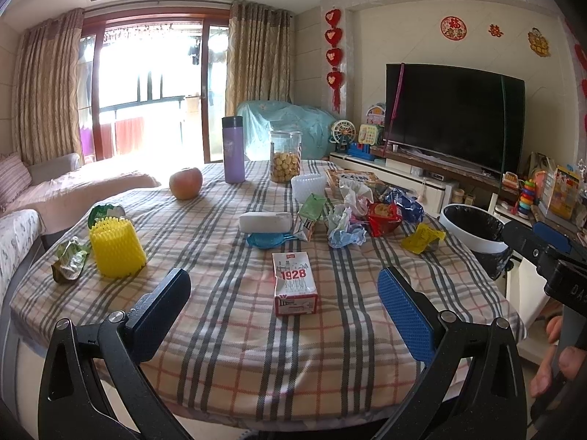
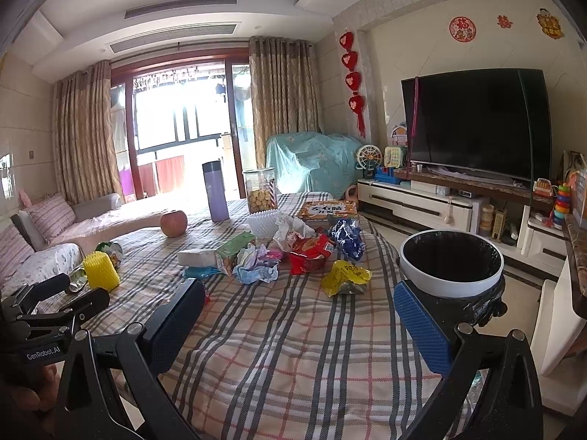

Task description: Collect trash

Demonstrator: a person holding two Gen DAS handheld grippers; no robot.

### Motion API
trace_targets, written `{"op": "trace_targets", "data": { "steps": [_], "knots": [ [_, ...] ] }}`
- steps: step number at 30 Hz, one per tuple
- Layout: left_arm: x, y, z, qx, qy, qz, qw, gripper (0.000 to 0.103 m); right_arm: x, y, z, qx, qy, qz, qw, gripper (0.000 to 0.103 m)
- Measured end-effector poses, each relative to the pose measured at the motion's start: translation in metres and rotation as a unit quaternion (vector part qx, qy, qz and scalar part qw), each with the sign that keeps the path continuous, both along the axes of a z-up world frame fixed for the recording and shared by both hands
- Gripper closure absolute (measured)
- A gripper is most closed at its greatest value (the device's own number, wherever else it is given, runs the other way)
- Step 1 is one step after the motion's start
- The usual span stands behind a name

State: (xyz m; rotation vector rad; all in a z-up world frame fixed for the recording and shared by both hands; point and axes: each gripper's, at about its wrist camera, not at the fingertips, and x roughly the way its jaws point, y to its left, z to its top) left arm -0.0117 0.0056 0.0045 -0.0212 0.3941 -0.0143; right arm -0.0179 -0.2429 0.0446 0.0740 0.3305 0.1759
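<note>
My left gripper (image 1: 284, 304) hangs spread wide and empty over the plaid tablecloth (image 1: 227, 348), the red-and-white 1928 carton (image 1: 294, 284) lying between its pads. My right gripper (image 2: 301, 326) is spread and empty too; its left pad hides that carton in its own view. Crumpled wrappers (image 2: 308, 253) pile mid-table, a yellow packet (image 2: 345, 278) nearer the lined trash bin (image 2: 451, 262) beside the table edge, whose lower half my right pad covers. The yellow foam sleeve (image 1: 116, 247) half hides a green wrapper behind.
</note>
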Motion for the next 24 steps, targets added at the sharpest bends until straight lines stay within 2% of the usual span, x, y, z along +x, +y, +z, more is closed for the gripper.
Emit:
{"op": "trace_targets", "data": {
  "steps": [10,16,24],
  "knots": [
    [0.007,0.0,-0.007,0.003,0.011,-0.004,0.9999,0.0,0.003,-0.001,-0.003,0.008,0.008,0.006,1.0,0.0],
    [0.026,-0.004,-0.019,0.006,0.043,-0.012,0.999,0.0,0.016,-0.005,-0.007,0.006,0.024,0.009,1.0,0.0],
    [0.071,-0.006,-0.04,-0.001,0.104,-0.015,0.9945,0.0,0.052,-0.014,-0.023,0.003,0.067,0.008,0.998,0.0]
  ]
}}
